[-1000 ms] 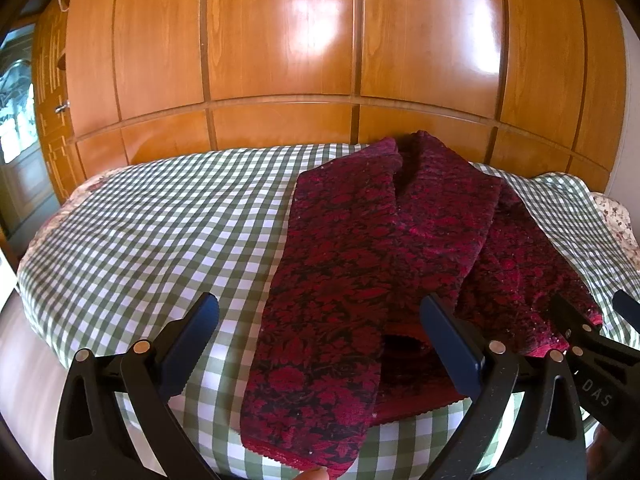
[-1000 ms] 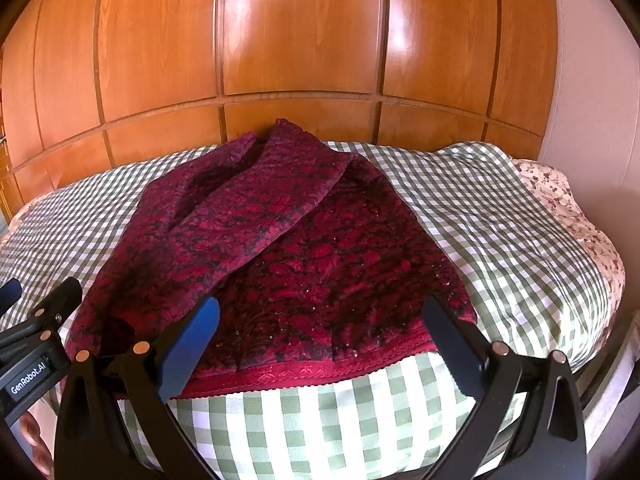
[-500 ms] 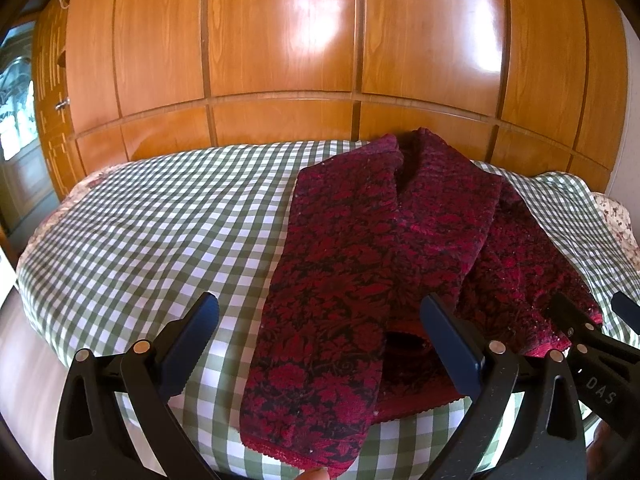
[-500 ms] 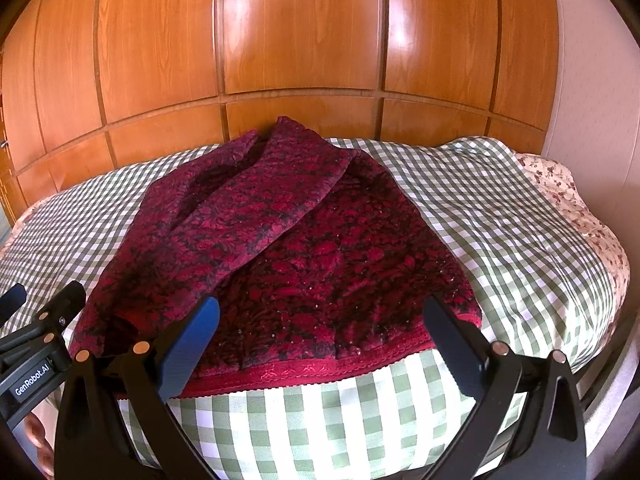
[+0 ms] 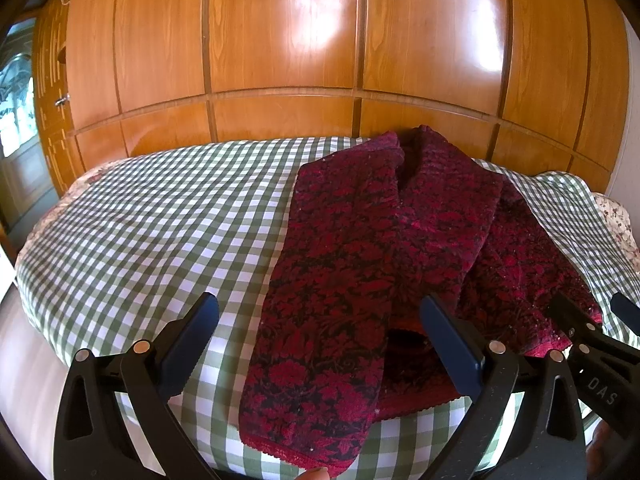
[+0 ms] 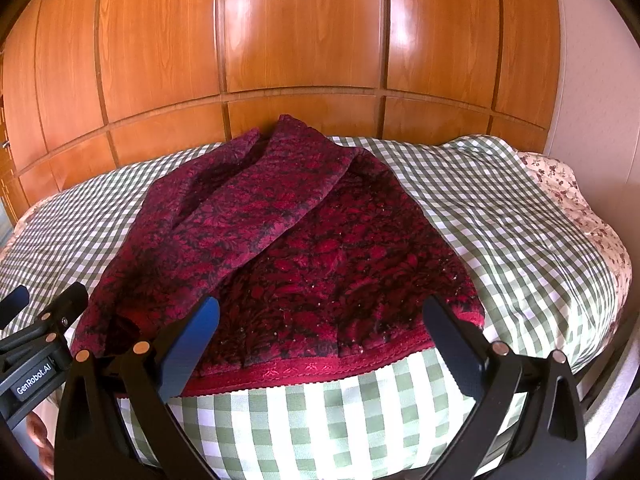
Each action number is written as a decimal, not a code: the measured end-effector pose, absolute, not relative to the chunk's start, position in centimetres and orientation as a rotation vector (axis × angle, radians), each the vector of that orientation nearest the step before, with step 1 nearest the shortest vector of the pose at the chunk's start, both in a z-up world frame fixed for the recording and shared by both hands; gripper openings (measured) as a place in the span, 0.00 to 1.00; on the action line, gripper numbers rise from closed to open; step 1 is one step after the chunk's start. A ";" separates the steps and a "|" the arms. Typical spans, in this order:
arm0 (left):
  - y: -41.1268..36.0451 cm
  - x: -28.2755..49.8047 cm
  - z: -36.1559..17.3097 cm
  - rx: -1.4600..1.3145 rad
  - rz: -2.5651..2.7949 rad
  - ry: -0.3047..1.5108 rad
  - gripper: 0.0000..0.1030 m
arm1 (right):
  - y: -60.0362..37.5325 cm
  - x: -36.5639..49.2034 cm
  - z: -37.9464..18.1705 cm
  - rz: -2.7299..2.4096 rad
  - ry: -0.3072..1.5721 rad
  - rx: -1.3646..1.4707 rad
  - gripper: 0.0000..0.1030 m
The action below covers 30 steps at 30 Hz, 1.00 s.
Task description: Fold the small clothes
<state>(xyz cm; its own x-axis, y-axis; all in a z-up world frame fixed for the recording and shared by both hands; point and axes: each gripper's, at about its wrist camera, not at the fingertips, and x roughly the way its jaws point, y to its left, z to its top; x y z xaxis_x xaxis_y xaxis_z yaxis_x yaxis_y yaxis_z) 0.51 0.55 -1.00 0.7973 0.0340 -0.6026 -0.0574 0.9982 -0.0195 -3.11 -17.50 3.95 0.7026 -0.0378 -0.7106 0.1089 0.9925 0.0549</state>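
Black-framed, blue-padded, the left tool [image 5: 318, 346] and the right tool [image 6: 320, 344] both gape wide, holding nothing, above the bed's near edge. Beyond them the dark red floral-patterned knitted garment [image 6: 304, 248] lies partly folded on the green-and-white checked bedsheet [image 5: 160, 224], before glossy wooden wardrobe panels [image 6: 304, 32].

We count one garment [image 5: 360, 264] on the bed [image 5: 140, 232], one checked sheet [image 6: 500, 216] under it, one floral cover [image 6: 576, 200] at the bed's edge, and two hand-held grippers, left [image 5: 320, 344] and right [image 6: 320, 340].
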 end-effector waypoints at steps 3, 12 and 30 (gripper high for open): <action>0.6 0.5 -1.0 -0.038 0.049 0.647 0.97 | -17.5 -3.1 3.9 -0.081 0.789 0.095 0.98; 0.5 0.5 -1.0 -0.037 0.048 0.648 0.97 | -17.5 -3.1 3.9 -0.080 0.790 0.097 0.98; 3.0 0.8 -3.6 0.059 -0.283 0.852 0.93 | -18.3 0.2 2.8 0.162 0.885 0.305 0.75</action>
